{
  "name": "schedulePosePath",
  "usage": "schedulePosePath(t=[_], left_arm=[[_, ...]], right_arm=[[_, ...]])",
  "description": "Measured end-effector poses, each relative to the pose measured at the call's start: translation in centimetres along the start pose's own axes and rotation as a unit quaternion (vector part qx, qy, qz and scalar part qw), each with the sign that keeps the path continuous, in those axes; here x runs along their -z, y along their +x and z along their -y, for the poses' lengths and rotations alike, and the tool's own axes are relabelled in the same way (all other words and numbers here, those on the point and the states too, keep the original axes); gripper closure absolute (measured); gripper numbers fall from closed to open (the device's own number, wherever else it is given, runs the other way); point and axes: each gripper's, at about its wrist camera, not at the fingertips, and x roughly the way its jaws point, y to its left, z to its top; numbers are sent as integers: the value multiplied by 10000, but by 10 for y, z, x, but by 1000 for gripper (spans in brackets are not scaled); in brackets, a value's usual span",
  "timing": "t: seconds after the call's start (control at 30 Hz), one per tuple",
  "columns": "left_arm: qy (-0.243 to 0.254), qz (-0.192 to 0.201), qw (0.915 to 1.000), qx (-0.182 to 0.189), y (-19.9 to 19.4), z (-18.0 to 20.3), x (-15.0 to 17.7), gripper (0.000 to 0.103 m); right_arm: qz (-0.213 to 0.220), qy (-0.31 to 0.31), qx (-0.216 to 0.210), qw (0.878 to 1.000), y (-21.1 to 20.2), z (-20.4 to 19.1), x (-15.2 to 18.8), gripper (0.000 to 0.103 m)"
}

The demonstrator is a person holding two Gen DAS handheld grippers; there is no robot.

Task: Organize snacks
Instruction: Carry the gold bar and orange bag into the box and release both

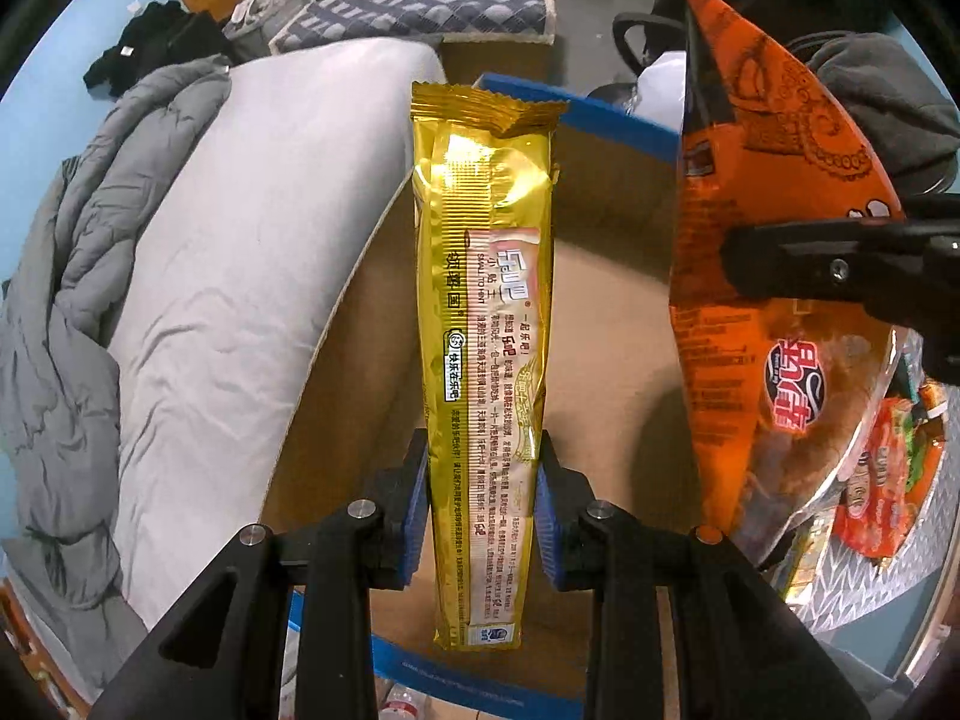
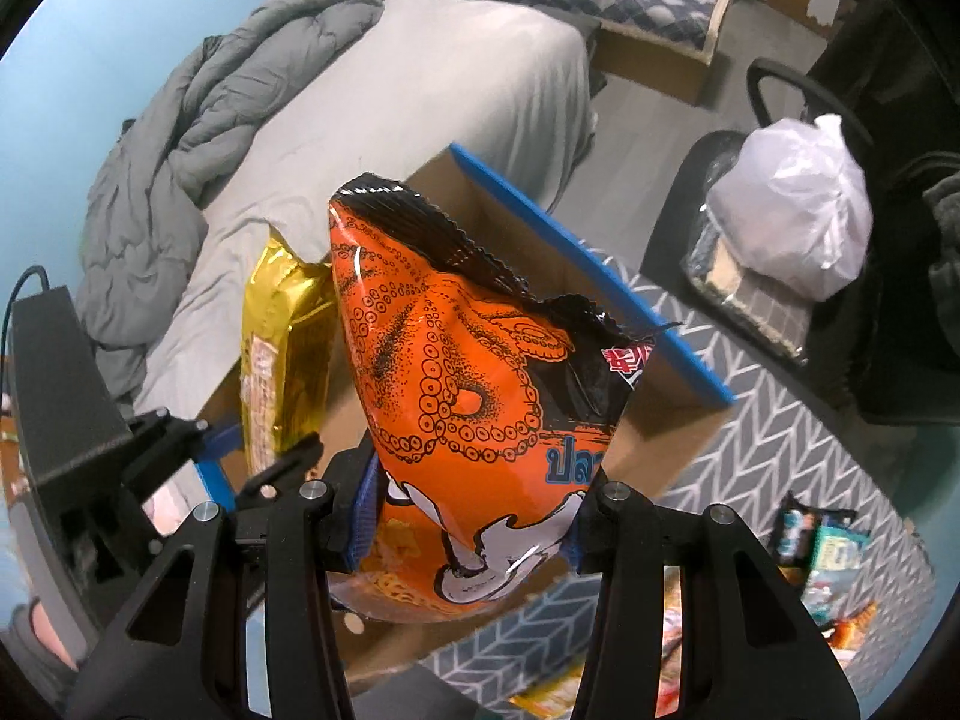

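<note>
My left gripper (image 1: 483, 510) is shut on a long gold snack packet (image 1: 483, 312) and holds it upright over an open cardboard box with blue-edged flaps (image 1: 612, 300). My right gripper (image 2: 468, 516) is shut on an orange octopus-print snack bag (image 2: 480, 396), also held above the box (image 2: 654, 420). In the left wrist view the orange bag (image 1: 756, 180) hangs to the right of the gold packet, with the right gripper's black finger (image 1: 828, 264) across it. In the right wrist view the gold packet (image 2: 282, 348) and the left gripper (image 2: 252, 450) sit just left of the orange bag.
A bed with grey sheet (image 2: 420, 96) and rumpled grey duvet (image 2: 198, 138) lies left of the box. Several loose snack packs (image 2: 822, 546) lie on the chevron-patterned rug (image 2: 780, 420) to the right. A white plastic bag (image 2: 792, 204) rests on a chair.
</note>
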Motion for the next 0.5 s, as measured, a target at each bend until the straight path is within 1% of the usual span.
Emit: schedulePosePath(t=[0.1,0.17,0.2,0.23,0.27,0.33,0.43,0.47,0.5], left_arm=[[-11,-64,10000,25,2,0,2,72],[45,0,10000,-62,-2,3,2,71],[94,16,9999,-113,-3,4,2,70],[155,23,9998,-152,-4,6,2,65],[176,33,9997,-172,-5,8,2,60],[182,74,9996,-210,-8,8,2,57],[196,86,9995,-222,-11,9,2,57],[191,88,9995,-218,-12,8,3,57],[181,93,9996,-214,-13,7,3,57]], right_arm=[[-168,-57,26,9998,13,-4,-2,56],[-322,-60,-21,9995,20,-6,-1,55],[-361,-47,-25,9993,22,-6,0,54],[-395,-53,11,9992,23,-6,1,54],[-412,-92,134,9990,24,-7,2,54],[-429,-127,244,9987,25,-8,4,51],[-377,-166,318,9986,19,-8,7,49],[-353,-184,365,9985,17,-8,7,44],[-327,-208,414,9984,15,-9,8,37]])
